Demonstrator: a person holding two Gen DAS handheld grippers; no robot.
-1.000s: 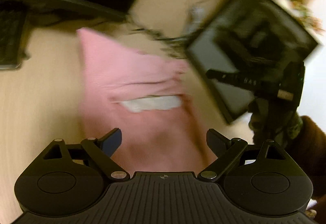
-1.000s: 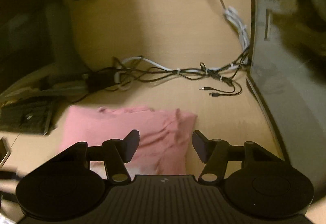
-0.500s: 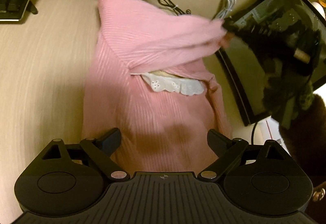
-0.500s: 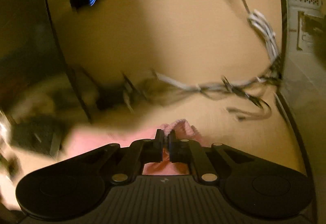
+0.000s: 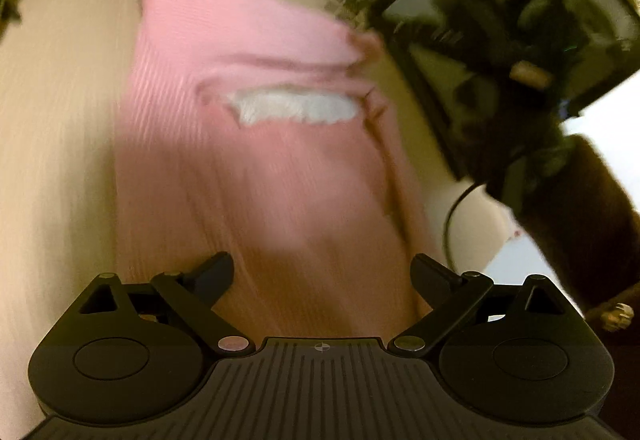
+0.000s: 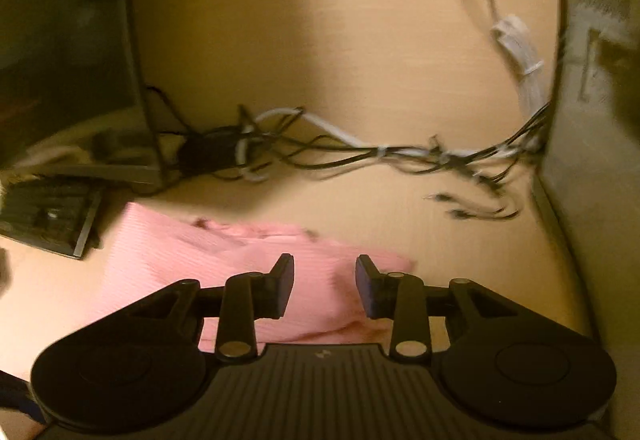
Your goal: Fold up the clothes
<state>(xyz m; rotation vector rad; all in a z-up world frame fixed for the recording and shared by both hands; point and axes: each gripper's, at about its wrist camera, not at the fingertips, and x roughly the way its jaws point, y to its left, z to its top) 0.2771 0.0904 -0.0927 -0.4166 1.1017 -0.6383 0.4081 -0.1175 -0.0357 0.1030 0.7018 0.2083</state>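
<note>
Left wrist view, blurred: pale wooden desk [image 5: 52,128] fills the frame's left. At centre lies a pink ribbed knit garment [image 5: 256,168], a sleeve folded across its upper part, white lace trim [image 5: 296,108] showing below the fold. The left gripper [image 5: 322,272], bottom centre, has been spreading its jaws and now stands wide, empty, above the garment's near end, probably readying to take the hem. Upper right sits a dark glass-sided computer case [image 5: 500,40].

Right wrist view: a keyboard [image 6: 48,212] at left, tangled cables [image 6: 320,148] across the middle. The right gripper [image 6: 324,280], bottom centre, has just been reopening; its jaws stand partly apart, holding nothing, over the garment's edge.
</note>
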